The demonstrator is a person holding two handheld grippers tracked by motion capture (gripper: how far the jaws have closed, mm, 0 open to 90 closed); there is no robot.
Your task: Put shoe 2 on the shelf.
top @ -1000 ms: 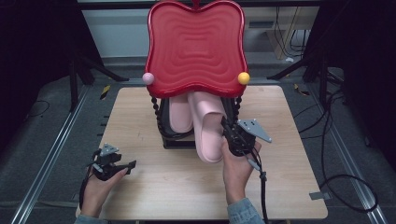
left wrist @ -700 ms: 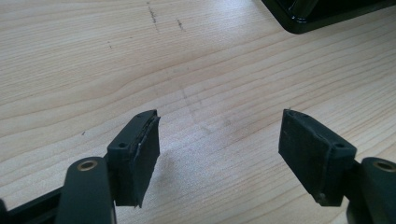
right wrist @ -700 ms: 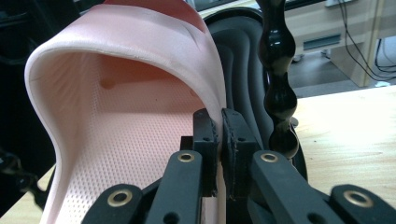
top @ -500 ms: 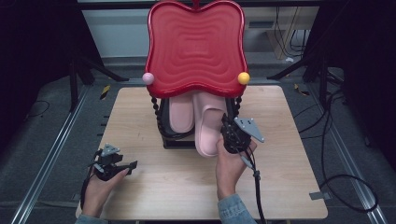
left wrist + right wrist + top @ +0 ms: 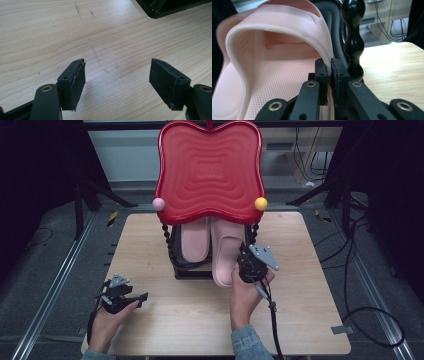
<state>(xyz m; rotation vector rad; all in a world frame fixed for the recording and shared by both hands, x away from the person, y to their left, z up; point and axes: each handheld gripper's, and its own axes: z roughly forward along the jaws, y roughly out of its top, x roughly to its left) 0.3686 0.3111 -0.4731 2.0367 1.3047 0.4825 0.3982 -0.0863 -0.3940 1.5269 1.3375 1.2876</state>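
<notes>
Pale wood runs bare across the table [image 5: 310, 320] from about three o'clock round to nine, so the near half and both side margins lie free; the far middle is taken by a black rack [image 5: 192, 270] under a red wavy tray [image 5: 210, 170] that hangs over it, with a pink ball [image 5: 158, 204] and a yellow ball [image 5: 260, 203] at the tray's lower corners.

Two pink slippers sit in the rack. The left slipper [image 5: 195, 240] lies wholly inside it, under the tray. The right slipper [image 5: 227, 257] lies beside it, touching or nearly so, its long axis running from twelve to six o'clock, its far end under the tray and its near end past the rack's front edge, over the wood.

At that slipper's five-o'clock side the right gripper [image 5: 245, 265] has its jaws nearly together, pinching the thin edge of the slipper's strap [image 5: 287, 22], just beside a black beaded post [image 5: 353, 37].

Low at eight o'clock, the left gripper [image 5: 142, 297] rests near the table's near-left corner, jaws spread wide over bare wood with nothing between them.
</notes>
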